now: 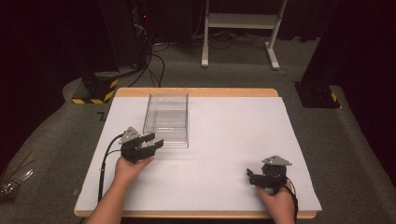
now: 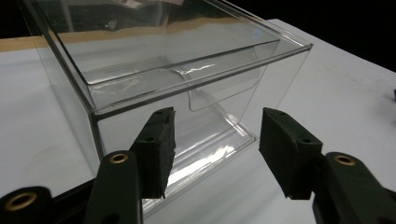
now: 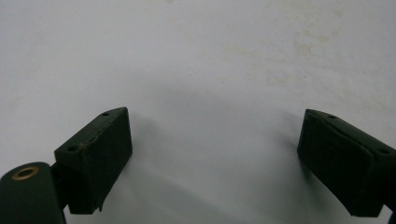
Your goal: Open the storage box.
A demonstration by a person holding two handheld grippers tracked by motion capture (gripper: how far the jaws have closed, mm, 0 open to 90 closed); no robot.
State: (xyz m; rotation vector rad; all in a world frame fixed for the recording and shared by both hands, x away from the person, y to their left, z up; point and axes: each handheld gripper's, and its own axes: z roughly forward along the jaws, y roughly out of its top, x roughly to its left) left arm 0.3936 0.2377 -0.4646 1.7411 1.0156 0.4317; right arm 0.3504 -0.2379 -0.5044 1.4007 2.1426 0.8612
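Note:
A clear plastic box [image 1: 166, 120] with a lid stands on the white table top [image 1: 224, 140], toward the back left. My left gripper [image 1: 155, 141] is open just in front of the box's near left corner, jaws pointing at it. In the left gripper view the box [image 2: 177, 70] looms close, with a small handle tab [image 2: 219, 91] on its front wall, and the left gripper [image 2: 217, 149] holds nothing between its jaws. My right gripper [image 1: 252, 177] rests low near the table's front right, open over bare white surface; the right gripper view shows it [image 3: 215, 163] wide open and empty.
A wooden edge [image 1: 196, 92] borders the table's far side. Beyond it are grey carpet, a white desk frame [image 1: 240, 28], black stands with yellow-striped feet [image 1: 95, 91] and cables. A wide stretch of white surface lies between the two grippers.

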